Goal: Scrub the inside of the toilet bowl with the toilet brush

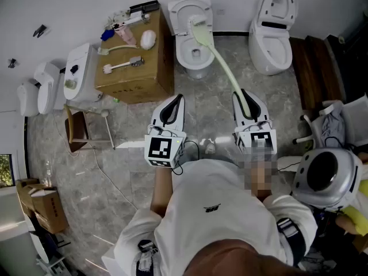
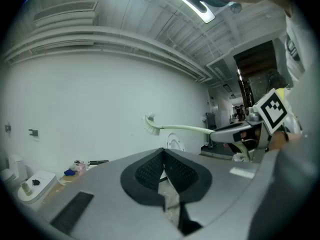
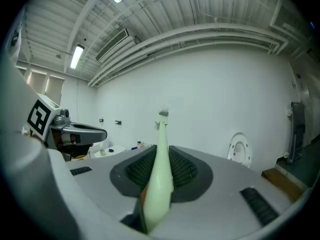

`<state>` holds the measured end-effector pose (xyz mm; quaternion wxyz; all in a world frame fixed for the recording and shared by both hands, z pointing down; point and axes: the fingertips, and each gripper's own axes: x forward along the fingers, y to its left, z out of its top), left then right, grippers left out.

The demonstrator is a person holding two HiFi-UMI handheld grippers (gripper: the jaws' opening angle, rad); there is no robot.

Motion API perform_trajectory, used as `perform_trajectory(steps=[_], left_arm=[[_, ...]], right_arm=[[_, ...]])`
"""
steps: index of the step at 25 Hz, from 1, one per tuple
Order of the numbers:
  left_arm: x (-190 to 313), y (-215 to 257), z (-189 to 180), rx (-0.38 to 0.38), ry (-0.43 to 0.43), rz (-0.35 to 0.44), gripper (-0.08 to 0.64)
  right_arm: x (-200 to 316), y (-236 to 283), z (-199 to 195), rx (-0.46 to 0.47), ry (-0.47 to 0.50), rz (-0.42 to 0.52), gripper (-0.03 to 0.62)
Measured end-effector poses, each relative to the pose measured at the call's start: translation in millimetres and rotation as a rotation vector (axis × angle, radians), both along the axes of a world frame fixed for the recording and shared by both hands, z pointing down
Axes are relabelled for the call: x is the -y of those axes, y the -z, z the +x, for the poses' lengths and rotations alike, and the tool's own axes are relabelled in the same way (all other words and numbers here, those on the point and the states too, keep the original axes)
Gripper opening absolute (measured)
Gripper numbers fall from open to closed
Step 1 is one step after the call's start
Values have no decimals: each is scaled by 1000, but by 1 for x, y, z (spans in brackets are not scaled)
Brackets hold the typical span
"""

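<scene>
Two tools reach forward: right tool (image 1: 242,95) pinches the toilet brush (image 1: 217,53) over the toilet bowl (image 1: 183,55); left tool (image 1: 176,100) is pressed together, empty.

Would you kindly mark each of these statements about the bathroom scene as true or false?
1. The right claw grips the toilet brush by its handle. True.
2. The left claw holds a sponge. False: its jaws are together with nothing between them.
3. The brush head lies on the cardboard box. False: it is over the back of the toilet.
4. In the head view, the cardboard box stands left of that toilet. True.
5. The second toilet has its lid down. False: the lid is up.
</scene>
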<state>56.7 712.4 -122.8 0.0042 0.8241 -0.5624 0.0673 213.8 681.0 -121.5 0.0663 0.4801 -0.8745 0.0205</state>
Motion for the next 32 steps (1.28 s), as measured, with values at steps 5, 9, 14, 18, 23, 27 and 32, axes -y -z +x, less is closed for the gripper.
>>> perform_trajectory(steps=[5, 9, 14, 18, 23, 27, 32], left_arm=[[7, -4, 16, 10, -8, -7, 11], [17, -8, 17, 14, 3, -10, 11], [38, -10, 13, 28, 16, -8, 11], [57, -15, -2, 22, 21, -1, 11], [95, -26, -20, 4, 18, -11, 11], [131, -29, -34, -6, 4, -19, 11], [178, -33, -61, -13, -8, -38, 11]], right_arm=[[9, -3, 10, 18, 11, -8, 71], [17, -4, 11, 22, 20, -5, 72], [40, -12, 11, 23, 11, -23, 72], [59, -19, -4, 12, 12, -30, 72], [93, -26, -24, -13, 22, -37, 72], [127, -28, -38, -29, 11, -48, 72], [171, -33, -67, -47, 9, -66, 72]])
